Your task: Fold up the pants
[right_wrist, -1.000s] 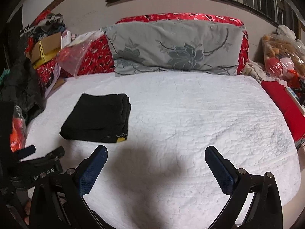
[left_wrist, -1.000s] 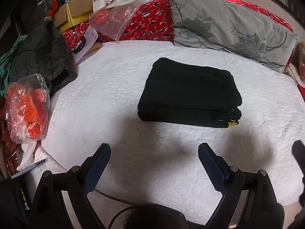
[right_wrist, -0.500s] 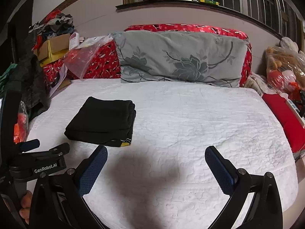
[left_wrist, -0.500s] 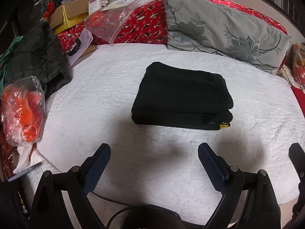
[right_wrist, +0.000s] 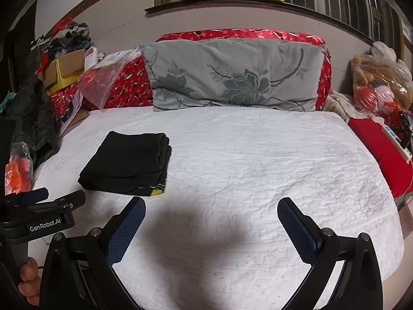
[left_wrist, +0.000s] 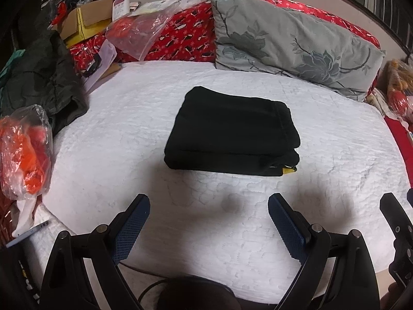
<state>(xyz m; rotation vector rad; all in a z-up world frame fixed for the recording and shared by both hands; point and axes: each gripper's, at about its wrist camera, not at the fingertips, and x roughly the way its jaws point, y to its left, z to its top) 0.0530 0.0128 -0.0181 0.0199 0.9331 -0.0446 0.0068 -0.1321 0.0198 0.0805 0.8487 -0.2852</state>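
A: pants status?
B: black pants (left_wrist: 231,134) folded into a flat stack, centre of the left wrist frame, lying on the white quilt (left_wrist: 335,155). Left of centre in the right wrist view.
A: grippers?
B: left gripper (left_wrist: 208,208) fingers spread wide, empty, bottom of frame. right gripper (right_wrist: 211,210) same, spread, holding nothing.

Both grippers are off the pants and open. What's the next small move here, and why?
Probably just back both grippers away and stop. The black pants already lie as a compact stack on the white bedspread; left gripper and right gripper hold nothing. At most, tuck in the yellow tag peeking out.
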